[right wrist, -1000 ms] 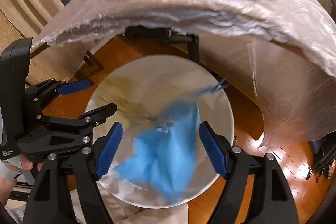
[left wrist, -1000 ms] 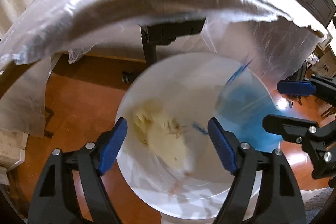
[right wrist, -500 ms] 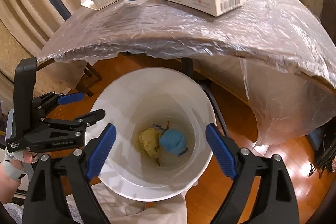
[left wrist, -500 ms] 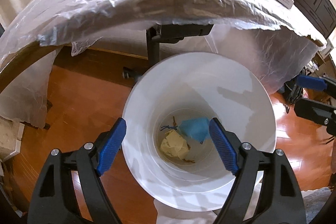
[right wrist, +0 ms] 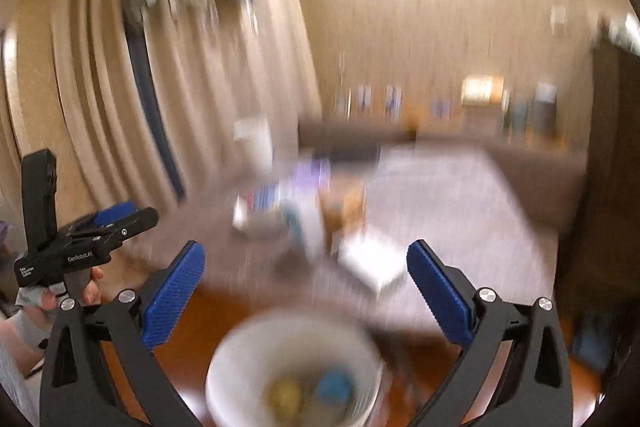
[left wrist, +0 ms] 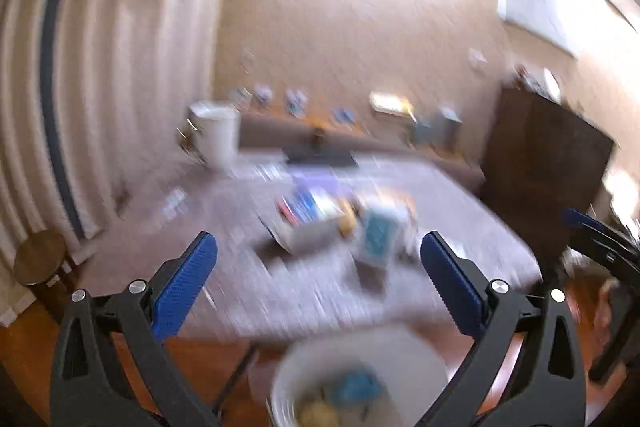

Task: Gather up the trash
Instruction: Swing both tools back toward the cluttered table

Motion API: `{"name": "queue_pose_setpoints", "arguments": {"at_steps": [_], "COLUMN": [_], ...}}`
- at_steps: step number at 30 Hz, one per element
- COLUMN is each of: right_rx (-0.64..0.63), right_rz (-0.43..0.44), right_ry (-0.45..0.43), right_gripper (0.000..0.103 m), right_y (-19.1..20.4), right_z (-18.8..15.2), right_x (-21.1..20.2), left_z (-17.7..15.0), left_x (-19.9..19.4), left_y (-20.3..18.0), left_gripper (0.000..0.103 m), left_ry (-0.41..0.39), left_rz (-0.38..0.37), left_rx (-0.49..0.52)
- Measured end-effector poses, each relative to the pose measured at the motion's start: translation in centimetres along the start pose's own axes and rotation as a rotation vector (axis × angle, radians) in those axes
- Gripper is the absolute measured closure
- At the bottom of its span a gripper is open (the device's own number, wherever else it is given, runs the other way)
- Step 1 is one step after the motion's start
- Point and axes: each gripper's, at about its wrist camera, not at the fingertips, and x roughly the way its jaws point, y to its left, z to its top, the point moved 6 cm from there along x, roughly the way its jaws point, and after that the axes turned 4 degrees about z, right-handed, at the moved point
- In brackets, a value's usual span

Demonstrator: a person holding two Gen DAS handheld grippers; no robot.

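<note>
White bin (right wrist: 294, 371) sits lowest and nearest in both blurred views, on the wooden floor below the table's (right wrist: 460, 195) near edge, with a yellow wad (right wrist: 285, 393) and a blue wad (right wrist: 334, 385) of trash inside. Left gripper (left wrist: 318, 277) and right gripper (right wrist: 306, 285) have jaws opening wide, with nothing between them. Dropping looks done; next comes finding more trash among the boxes (right wrist: 304, 211) mid-table. "GenRobot" appears legible on the left gripper.

Blurred table (left wrist: 400, 291) above white bin (left wrist: 384, 359)
</note>
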Motion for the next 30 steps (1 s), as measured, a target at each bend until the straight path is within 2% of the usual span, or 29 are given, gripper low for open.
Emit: {"name": "queue_pose_setpoints", "arguments": {"at_steps": [2, 3, 4, 7, 11, 14, 20, 24, 26, 30], "right_rx": [0.02, 0.018, 0.001, -0.028, -0.051, -0.038, -0.031, -0.035, -0.033, -0.022], "right_rz": [-0.011, -0.006, 0.0, 0.002, -0.015, -0.024, -0.035, -0.032, -0.034, -0.026], "right_ry": [0.024, 0.079, 0.116, 0.219, 0.34, 0.406, 0.483, 0.511, 0.523, 0.543], "right_gripper": [0.004, 0.004, 0.004, 0.004, 0.004, 0.004, 0.004, 0.004, 0.004, 0.004], "right_y": [-0.7, -0.9, -1.1, -2.2, -4.0, -5.2, -6.2, -6.3, -6.5, -7.1], "right_z": [0.7, 0.6, 0.3, -1.0, -3.1, -5.0, -7.1, -7.8, -8.0, -8.4], "right_x": [1.1, 2.4, 3.5, 6.2, 9.1, 10.7, 14.4, 16.1, 16.9, 18.4], "left_z": [0.9, 1.1, 1.2, 1.4, 0.7, 0.3, -0.3, -1.3, -1.6, -2.0], "left_x": [1.8, 2.7, 3.7, 5.5, 7.6, 9.4, 14.2, 17.6, 19.0, 21.6], "left_y": [0.3, 0.2, 0.2, 0.9, 1.5, 1.4, 1.1, 0.2, 0.0, -0.4], "left_gripper": [0.001, 0.001, 0.001, 0.001, 0.001, 0.001, 0.001, 0.001, 0.001, 0.001], "left_ry": [0.053, 0.09, 0.117, 0.136, 0.236, 0.285, 0.398, 0.436, 0.449, 0.497], "left_rz": [-0.031, -0.052, -0.071, -0.055, -0.149, -0.166, -0.229, -0.246, -0.25, -0.313], "left_rx": [-0.022, -0.01, 0.018, 0.092, 0.185, 0.262, 0.36, 0.467, 0.492, 0.495]}}
